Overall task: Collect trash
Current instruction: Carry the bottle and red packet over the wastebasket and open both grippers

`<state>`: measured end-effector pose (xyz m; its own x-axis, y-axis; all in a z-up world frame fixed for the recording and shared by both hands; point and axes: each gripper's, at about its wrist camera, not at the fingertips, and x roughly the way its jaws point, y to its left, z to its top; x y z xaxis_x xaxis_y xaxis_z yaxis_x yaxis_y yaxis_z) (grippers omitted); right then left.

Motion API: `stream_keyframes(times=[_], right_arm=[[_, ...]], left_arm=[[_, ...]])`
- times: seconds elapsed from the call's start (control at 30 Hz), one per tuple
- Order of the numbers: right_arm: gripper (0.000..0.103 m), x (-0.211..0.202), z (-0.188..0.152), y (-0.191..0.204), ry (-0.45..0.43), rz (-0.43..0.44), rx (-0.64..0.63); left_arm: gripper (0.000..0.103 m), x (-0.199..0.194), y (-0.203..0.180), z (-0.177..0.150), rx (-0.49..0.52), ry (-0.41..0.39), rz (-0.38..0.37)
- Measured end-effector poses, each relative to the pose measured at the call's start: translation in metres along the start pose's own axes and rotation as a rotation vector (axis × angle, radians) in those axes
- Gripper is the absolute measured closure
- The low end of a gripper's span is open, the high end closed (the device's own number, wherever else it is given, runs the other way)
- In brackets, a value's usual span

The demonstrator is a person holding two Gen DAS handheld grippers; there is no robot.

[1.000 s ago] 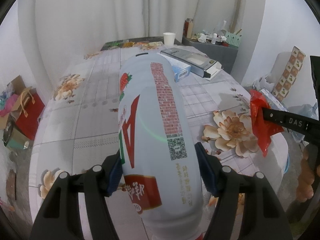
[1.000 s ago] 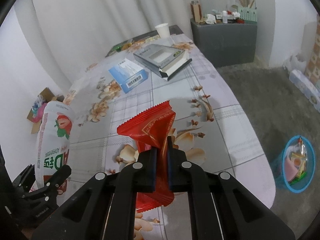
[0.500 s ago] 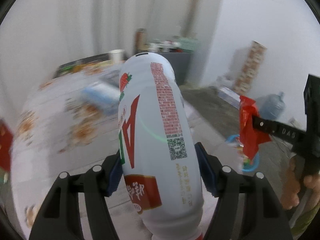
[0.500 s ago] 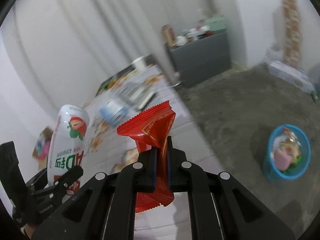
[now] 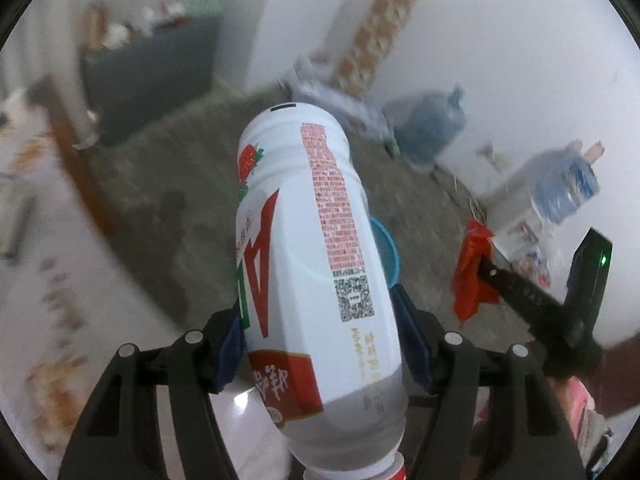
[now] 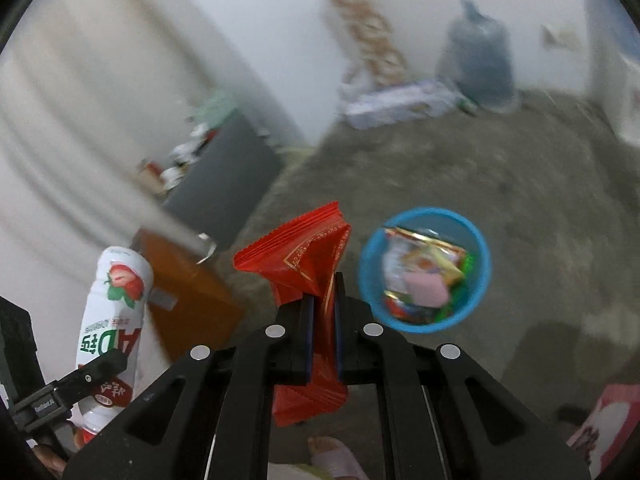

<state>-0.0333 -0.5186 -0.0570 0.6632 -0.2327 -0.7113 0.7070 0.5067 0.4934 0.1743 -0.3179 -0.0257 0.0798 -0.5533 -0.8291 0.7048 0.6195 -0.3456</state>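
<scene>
Left gripper [image 5: 316, 344]: clamped on white drink bottle [image 5: 312, 272], blue pads pressed against both sides of the body, cap end toward the camera, base pointing away over the grey floor [image 5: 180, 184]. Bottle printed with a strawberry, red lettering and a QR code.

Right gripper [image 6: 322, 320]: closed narrow on red snack wrapper [image 6: 304, 264], pinched at mid-length; crimped top edge fanned out above the pads, lower end hanging beneath them.

Blue trash bin [image 6: 482, 276]: standing on the floor, just right of the wrapper in the right wrist view, partly filled with colourful wrappers. In the left wrist view, only a blue rim section visible behind the bottle.

Table edge [image 6: 188, 288]: lower left in the right wrist view, beside the bottle.

Background: dark grey cabinet [image 6: 228, 176] against the wall, large water jug [image 6: 478, 56] near the far wall. Heavily blurred; finer detail not readable.
</scene>
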Motion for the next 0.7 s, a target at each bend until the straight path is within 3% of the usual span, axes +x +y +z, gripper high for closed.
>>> stream_keyframes(times=[0.23,0.33,0.47,0.53,0.57,0.7], right_arm=[[0.096,0.089,0.002,-0.067,0.176,-0.009,0.189],[0.095,0.125,0.004,-0.091,0.226,-0.003,0.287],[0.088,0.153,0.017,-0.118,0.228,-0.006,0.376],[0.074,0.166,0.025,-0.131,0.222,-0.006,0.408],[0.06,0.172,0.026,-0.136,0.224,-0.01,0.423],[0.056,0.2,0.02,-0.161,0.294,-0.043,0.467]], left_arm=[[0.038,0.138,-0.043,0.032,-0.037,0.243,-0.008],[0.038,0.182,-0.051,0.042,-0.038,0.296,0.026],[0.037,0.222,-0.065,0.06,-0.024,0.29,0.06],[0.024,0.233,-0.068,0.066,-0.031,0.263,0.046],[0.013,0.236,-0.069,0.067,-0.037,0.244,0.041],[0.012,0.23,-0.057,0.064,-0.111,0.192,-0.019]])
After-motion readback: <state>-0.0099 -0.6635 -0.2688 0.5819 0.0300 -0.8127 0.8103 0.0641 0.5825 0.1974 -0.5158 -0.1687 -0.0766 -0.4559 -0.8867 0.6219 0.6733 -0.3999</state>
